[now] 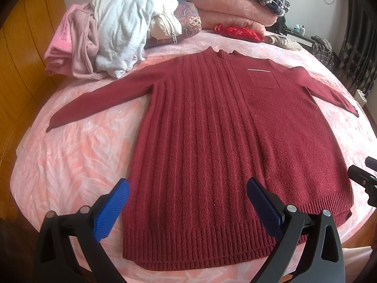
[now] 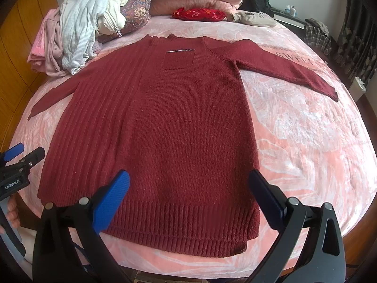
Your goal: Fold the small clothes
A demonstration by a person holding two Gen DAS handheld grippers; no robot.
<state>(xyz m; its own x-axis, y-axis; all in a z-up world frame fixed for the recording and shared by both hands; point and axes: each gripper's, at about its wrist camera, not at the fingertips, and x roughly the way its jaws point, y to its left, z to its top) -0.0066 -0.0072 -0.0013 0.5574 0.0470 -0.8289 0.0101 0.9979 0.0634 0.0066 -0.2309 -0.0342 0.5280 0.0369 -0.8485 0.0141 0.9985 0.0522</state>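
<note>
I have both grippers held low over the near edge of the bed [image 1: 70, 146], pointing forward along the one dark red knitted sweater [image 1: 212, 141] that lies flat and face up on the pink patterned bedspread, both sleeves spread out to the sides and the ribbed hem nearest me. My left gripper [image 1: 188, 188] hovers above the hem on the ribbed half of the sweater, its jaws spread wide and holding nothing; one blue pad sits over the bedspread just off the sweater's edge, the other over the knit. My right gripper [image 2: 189, 181] hangs the same way over the plain-knit half, jaws wide apart and empty, the two blue pads straddling the lower body of the sweater [image 2: 169, 122]. From the right wrist view I can see the left gripper [image 2: 16, 155] at the left edge, beside the hem. The sweater has one chest pocket [image 2: 178, 60]. At the head of the bed sits one heap of loose clothes [image 1: 106, 42] in white and pink, two stacked pink folded blankets [image 1: 233, 11], and one small red embroidered pouch [image 2: 200, 14].
</note>
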